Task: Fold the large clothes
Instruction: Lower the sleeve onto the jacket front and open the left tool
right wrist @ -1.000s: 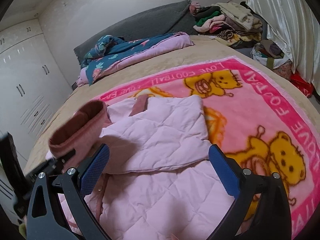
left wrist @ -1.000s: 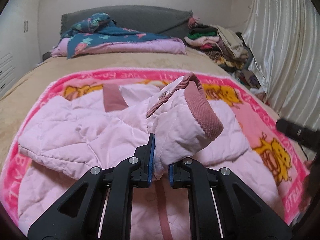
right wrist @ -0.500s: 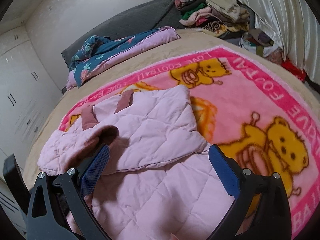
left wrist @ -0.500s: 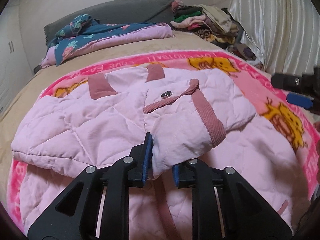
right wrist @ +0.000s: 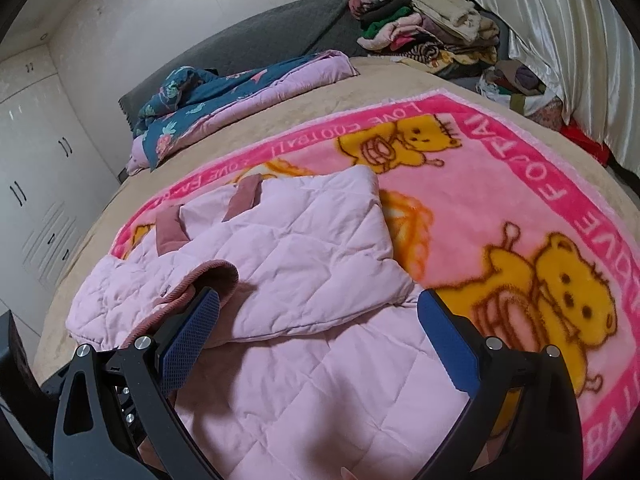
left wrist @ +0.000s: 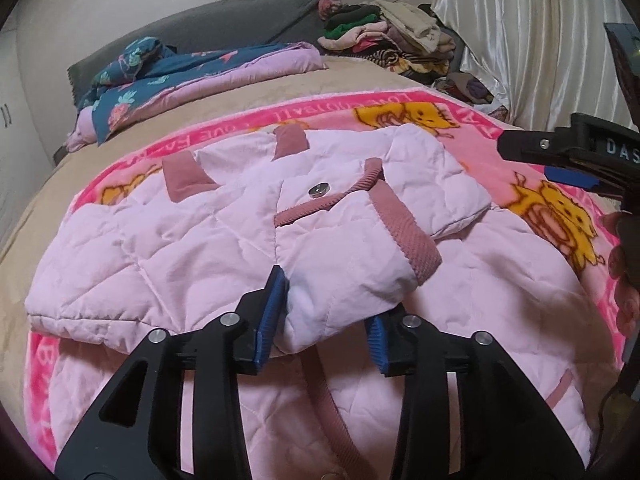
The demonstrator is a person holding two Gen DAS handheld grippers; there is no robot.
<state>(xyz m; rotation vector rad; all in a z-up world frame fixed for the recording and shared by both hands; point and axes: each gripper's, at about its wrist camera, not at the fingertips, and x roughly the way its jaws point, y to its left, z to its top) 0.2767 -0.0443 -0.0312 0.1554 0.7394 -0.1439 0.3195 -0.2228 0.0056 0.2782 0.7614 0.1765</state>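
1. Left wrist view, left side: white wardrobe doors (left wrist: pixel 6 120) at the frame edge; tan bedspread (left wrist: pixel 44 200) under everything.
2. Upper left: blue floral quilt (left wrist: pixel 168 64) bunched against the dark grey headboard (left wrist: pixel 224 16).
3. Centre: pink quilted jacket (left wrist: pixel 160 240) lies flat on the pink bear blanket (left wrist: pixel 520 168), filling the middle and bottom of the frame. One sleeve (left wrist: pixel 352 256) is folded across the body, dusty-pink ribbed cuff (left wrist: pixel 408 240) pointing to lower right, metal snap (left wrist: pixel 318 190) showing just above it.
4. Bottom centre: left gripper (left wrist: pixel 326 320) jaws part-way apart, sleeve fabric sitting between the blue pads. The left pad touches the fabric; contact at the right pad is unclear, so grip can't be confirmed.
5. Upper right: stack of clothes (left wrist: pixel 384 36), then the shiny white curtain (left wrist: pixel 540 40).
6. Right edge: right gripper (left wrist: pixel 568 160) comes into frame over the blanket.
7. Right wrist view: right gripper (right wrist: pixel 320 340) jaws wide apart, holding nothing, above the jacket (right wrist: pixel 300 380) lower body. Folded sleeve and cuff (right wrist: pixel 216 276) sit just beyond its left pad (right wrist: pixel 188 344); right pad (right wrist: pixel 448 344) lies over the jacket/blanket (right wrist: pixel 500 184) edge.
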